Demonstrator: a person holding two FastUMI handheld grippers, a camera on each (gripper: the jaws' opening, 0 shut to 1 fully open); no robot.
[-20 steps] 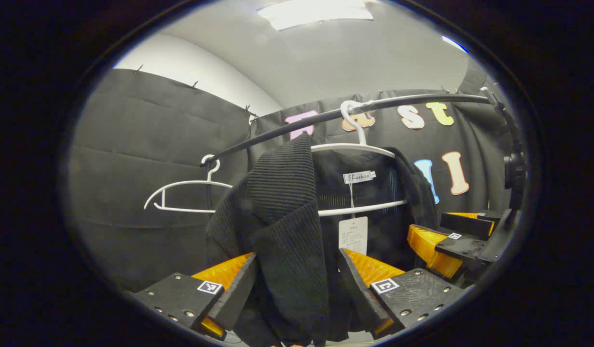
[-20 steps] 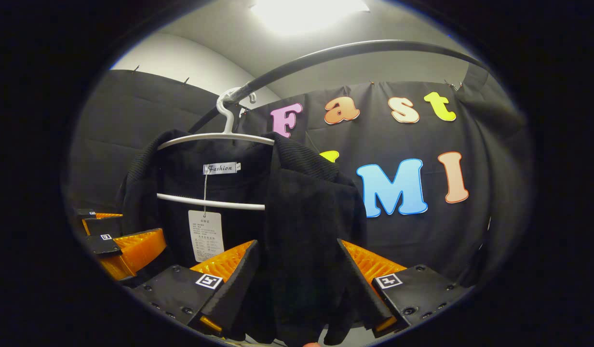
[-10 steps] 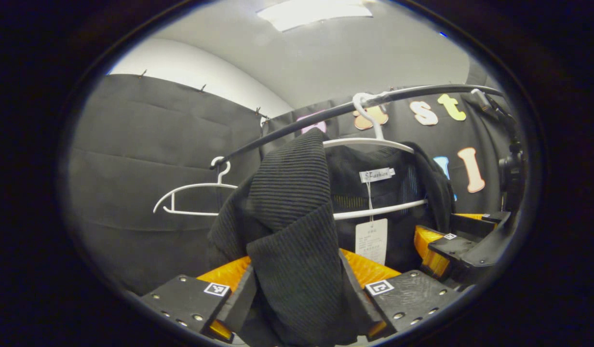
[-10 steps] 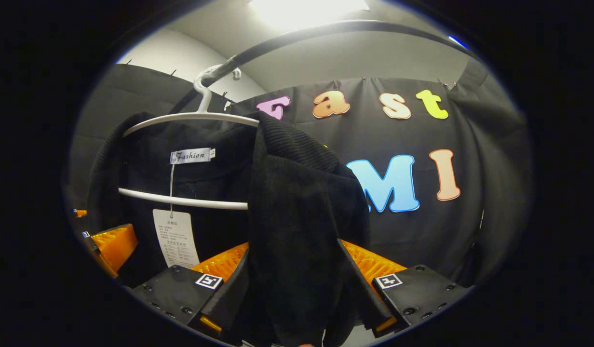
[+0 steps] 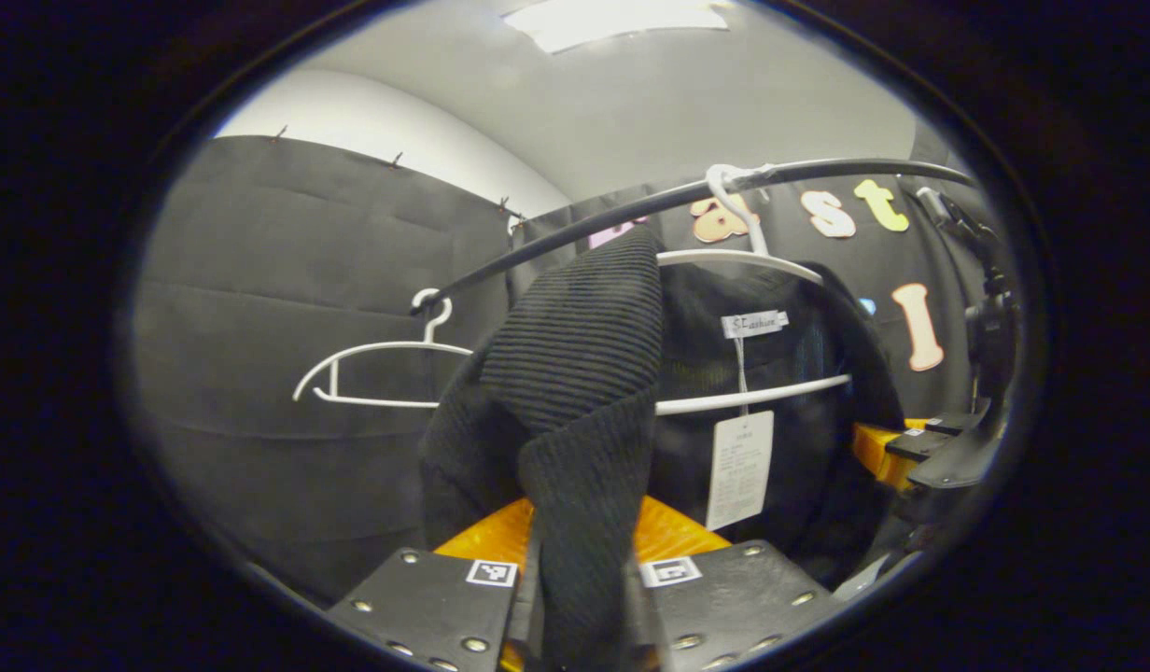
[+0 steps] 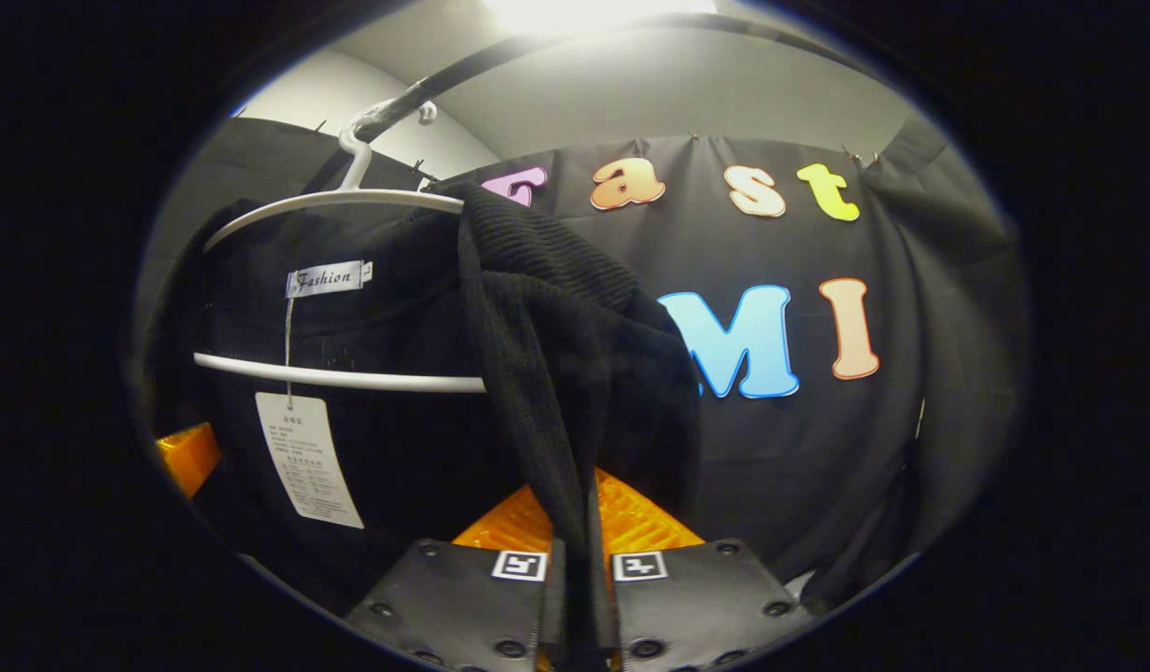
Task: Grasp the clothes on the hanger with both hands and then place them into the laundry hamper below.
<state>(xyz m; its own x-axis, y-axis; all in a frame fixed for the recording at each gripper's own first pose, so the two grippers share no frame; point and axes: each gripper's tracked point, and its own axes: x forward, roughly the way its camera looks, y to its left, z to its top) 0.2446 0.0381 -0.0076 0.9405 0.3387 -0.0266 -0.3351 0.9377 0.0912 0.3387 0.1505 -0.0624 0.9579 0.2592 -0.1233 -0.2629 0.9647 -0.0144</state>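
Observation:
A black knitted garment (image 5: 575, 373) hangs on a white hanger (image 5: 752, 266) from a dark rail (image 5: 631, 210). A paper tag (image 5: 741, 467) dangles inside its collar. In the left gripper view my left gripper (image 5: 582, 597) is shut on the garment's left front edge, the cloth pinched between both fingers. In the right gripper view my right gripper (image 6: 580, 597) is shut on the garment's (image 6: 556, 355) right front edge below the hanger (image 6: 332, 201). The right gripper also shows at the far right of the left gripper view (image 5: 920, 448).
An empty white hanger (image 5: 379, 373) hangs farther left on the same rail. Black cloth walls close the booth behind and to the sides. A ceiling light (image 5: 622, 14) shines overhead. The rail (image 6: 426, 93) curves above the right gripper view.
Both grippers have closed from open around the garment's front edges to shut on the cloth. Both cameras moved in closer, so the hanger and rail sit higher.

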